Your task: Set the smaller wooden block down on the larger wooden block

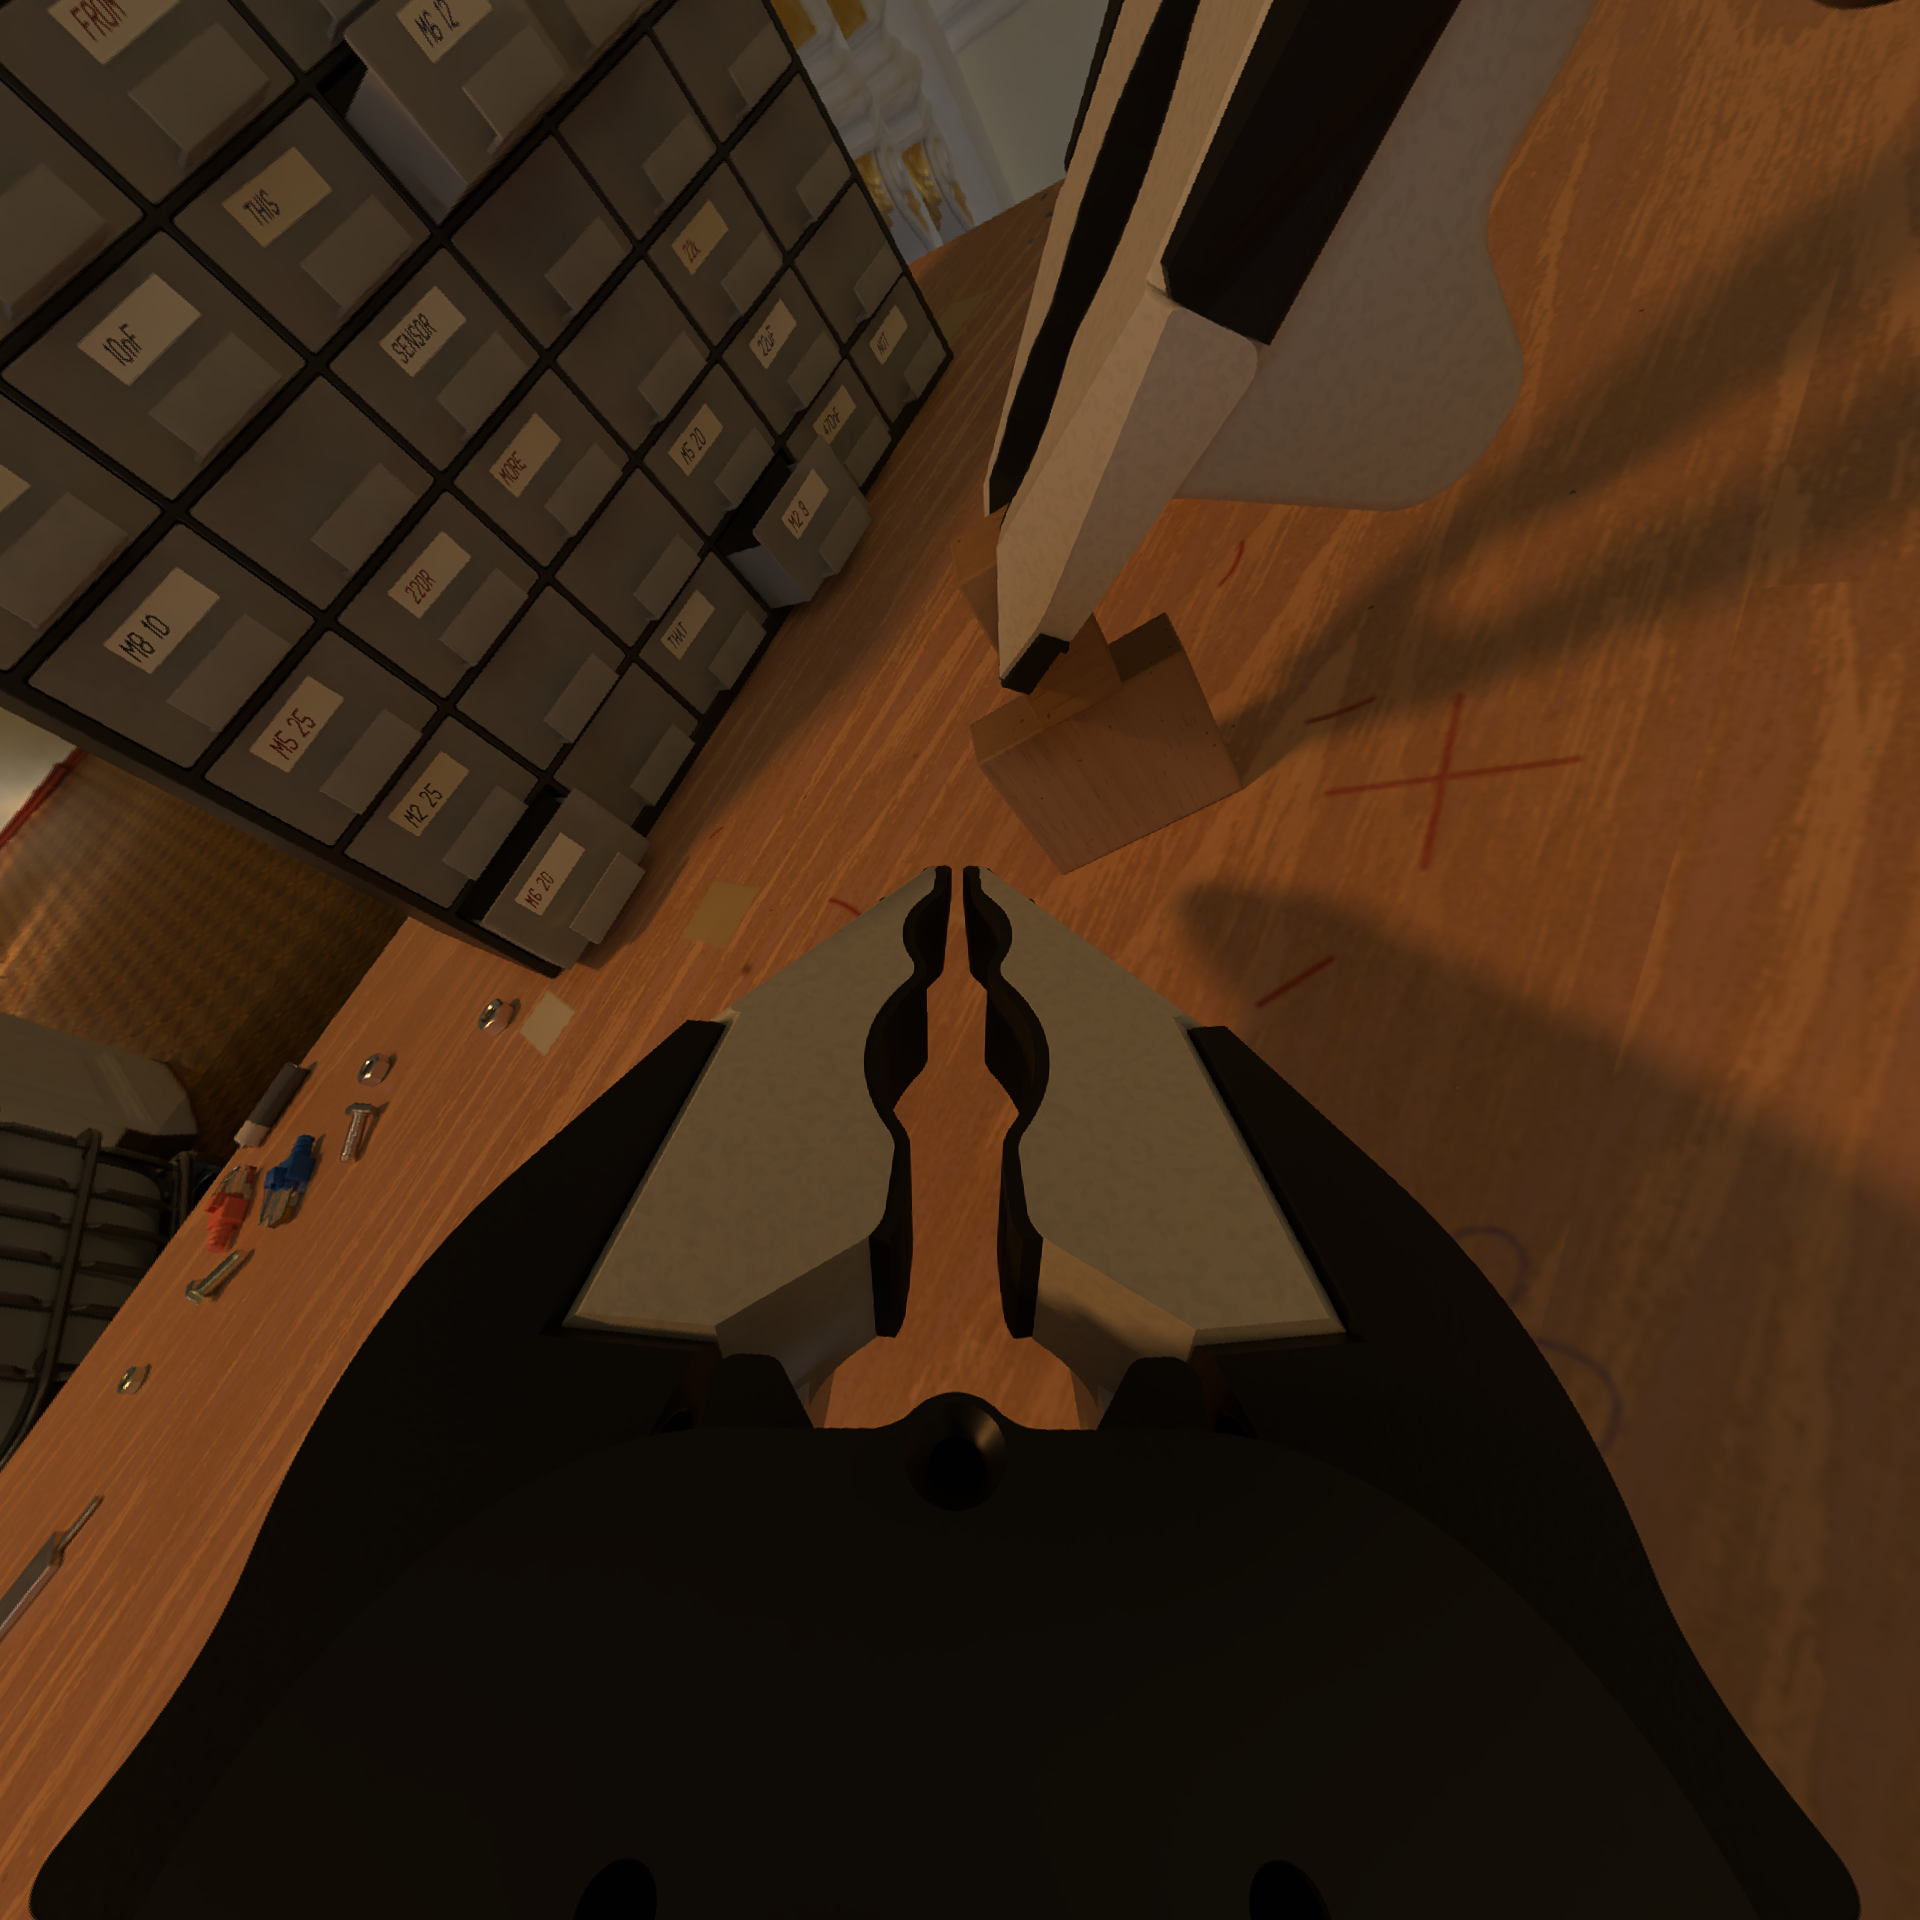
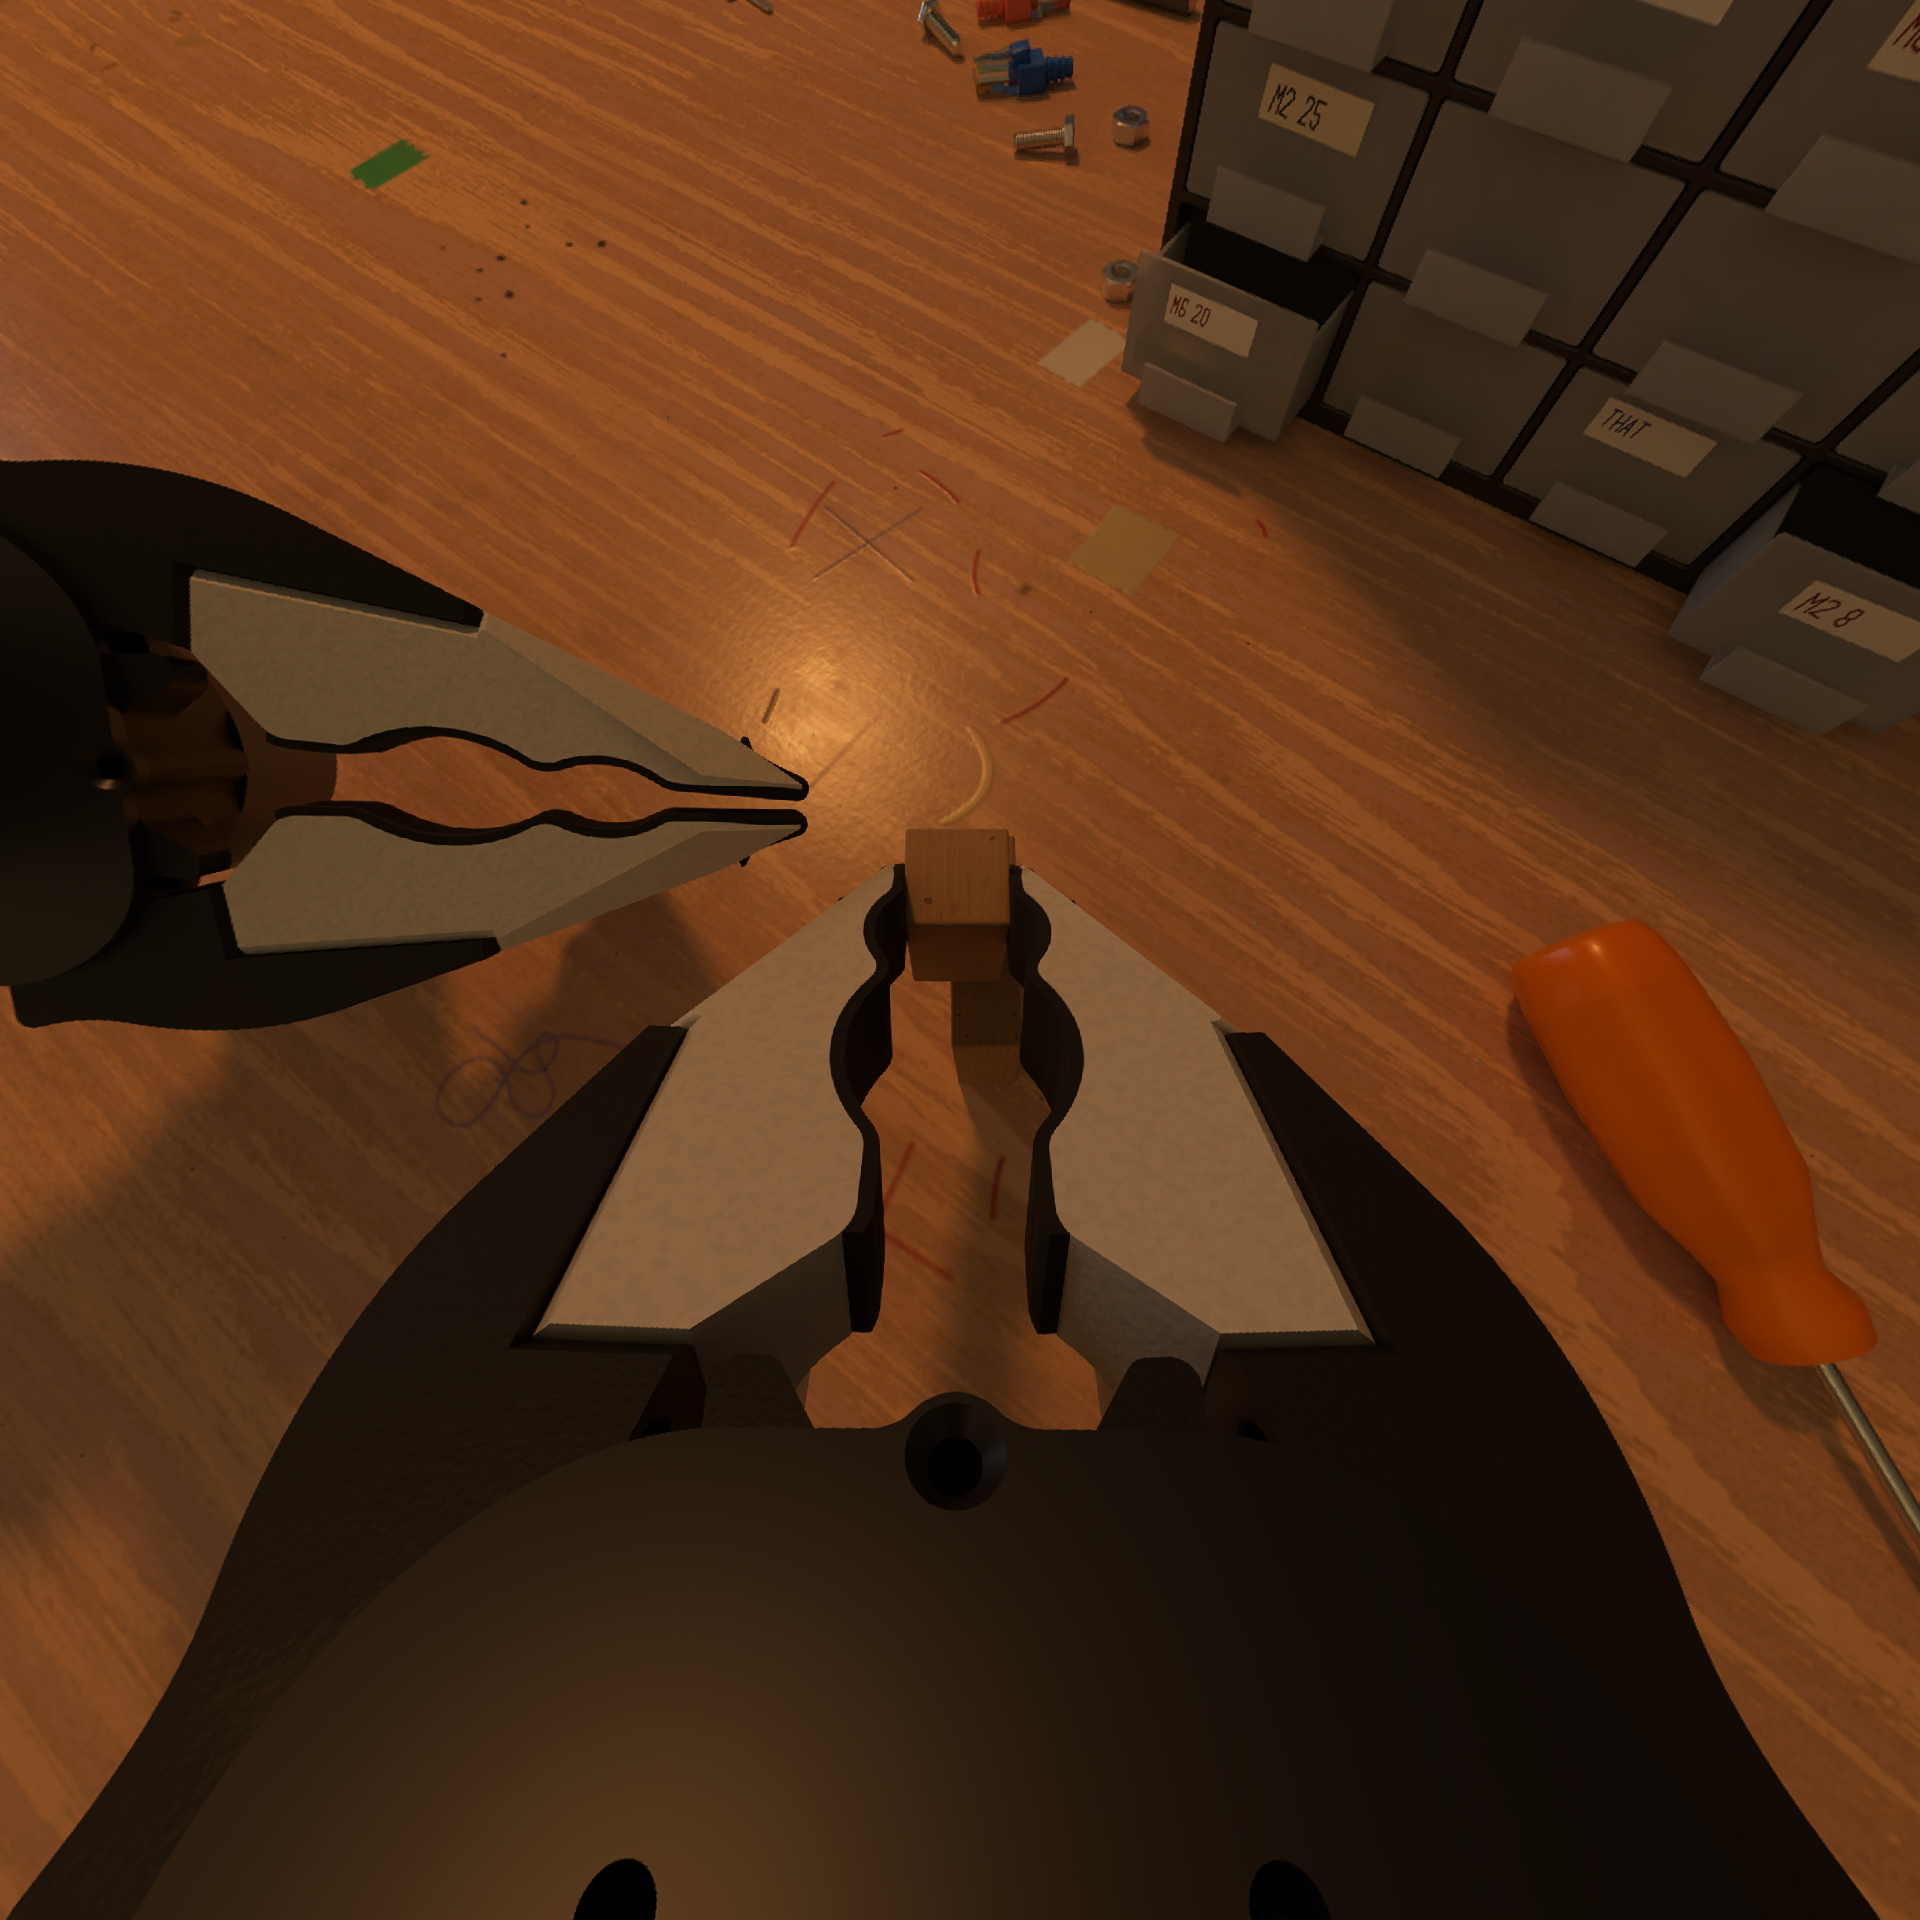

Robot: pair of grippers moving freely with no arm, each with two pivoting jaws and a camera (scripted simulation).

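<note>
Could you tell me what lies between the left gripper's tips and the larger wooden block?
Only bare tabletop separates the left gripper from the larger wooden block, as the left wrist view shows.

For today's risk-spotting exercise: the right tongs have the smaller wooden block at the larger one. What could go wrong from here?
1. In the left wrist view the smaller wooden block sits toward one edge of the larger wooden block; released there, it might tip off.
2. The right tongs grip it only at their tips, so it could twist on opening.
3. The shut left tongs hover close to the stack and might nudge it.
</note>
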